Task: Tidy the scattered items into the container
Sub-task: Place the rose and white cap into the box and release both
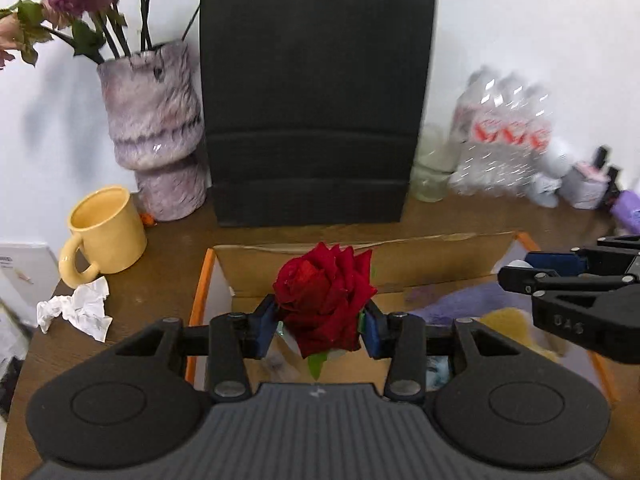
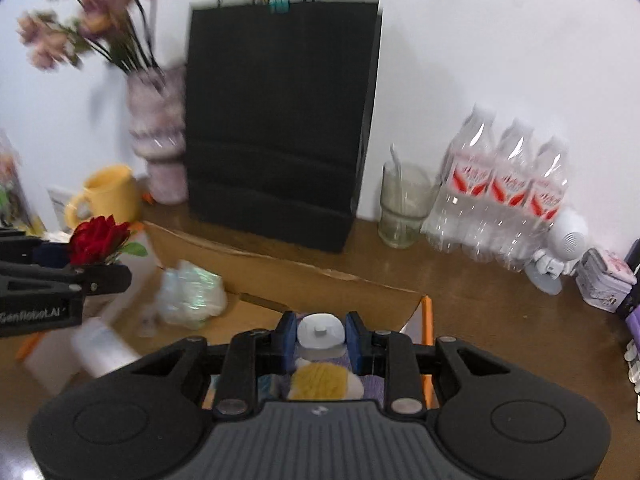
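Observation:
My left gripper (image 1: 322, 326) is shut on a red rose (image 1: 325, 300) and holds it above the open cardboard box (image 1: 420, 256) with orange edges. The rose also shows at the left of the right wrist view (image 2: 98, 239). My right gripper (image 2: 321, 334) is shut on a small white rounded object (image 2: 321, 331) over the box's right part (image 2: 320, 276). Inside the box lie a purple cloth (image 1: 472, 304), a yellow fuzzy item (image 2: 320, 382) and a crumpled clear wrapper (image 2: 190, 294). The right gripper shows at the right edge of the left wrist view (image 1: 516, 270).
A black paper bag (image 1: 316, 96) stands behind the box. A furry vase with flowers (image 1: 154, 128), a yellow mug (image 1: 106, 232) and crumpled white paper (image 1: 78, 308) sit at the left. A glass (image 2: 402, 204), a water bottle pack (image 2: 504, 196) and small items (image 2: 560, 248) sit at the right.

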Demonstrator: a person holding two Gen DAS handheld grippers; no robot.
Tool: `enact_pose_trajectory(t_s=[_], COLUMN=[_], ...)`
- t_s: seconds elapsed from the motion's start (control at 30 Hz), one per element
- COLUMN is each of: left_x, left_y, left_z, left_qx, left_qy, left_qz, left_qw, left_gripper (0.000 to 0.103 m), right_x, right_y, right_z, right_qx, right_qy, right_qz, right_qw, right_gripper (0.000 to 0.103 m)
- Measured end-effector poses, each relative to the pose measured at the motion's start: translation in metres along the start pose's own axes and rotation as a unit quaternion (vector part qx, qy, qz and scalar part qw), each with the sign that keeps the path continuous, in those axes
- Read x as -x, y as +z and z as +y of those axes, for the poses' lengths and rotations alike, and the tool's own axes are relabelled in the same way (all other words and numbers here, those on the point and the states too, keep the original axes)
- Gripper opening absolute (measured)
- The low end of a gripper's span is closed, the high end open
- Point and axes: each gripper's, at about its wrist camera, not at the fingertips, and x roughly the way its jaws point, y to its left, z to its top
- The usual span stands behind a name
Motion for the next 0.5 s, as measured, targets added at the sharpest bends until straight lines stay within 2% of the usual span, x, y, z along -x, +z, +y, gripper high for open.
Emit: enact_pose_trajectory(t_s=[0.07,0.23,0.3,0.43,0.5], left_x=[-0.015,-0.049,-0.061,-0.075,-0.080], left_y=[-0.002,-0.007,-0.009,-0.010,-0.010], left_z=[-0.005,-0.006,-0.008,-0.013,-0.015], left_qx=[-0.014,-0.015,-0.024,-0.045,-0.050], left_qy=[0.015,0.009,0.006,0.021,0.028], left_qz=[0.011,0.071,0.091,0.115,0.127], left_qw=[0.9997,0.9973,0.9955,0.9921,0.9903], left_gripper=[0.043,0.043,0.043,0.044,0.051], right_x=[-0.024,-0.068,-0.079,-0.093,-0.094], right_y=[-0.002,-0.009,-0.014,-0.022,-0.022], right_z=[-0.001,-0.011,-0.015,-0.013,-0.011], right_qx=[-0.005,-0.047,-0.059,-0.058,-0.060], right_qy=[-0.011,-0.006,0.000,-0.001,-0.001], right_qz=[0.022,0.069,0.084,0.114,0.120], right_qw=[1.000,0.996,0.995,0.992,0.991], right_gripper=[0.025,0.025,0.025,0.025,0.026])
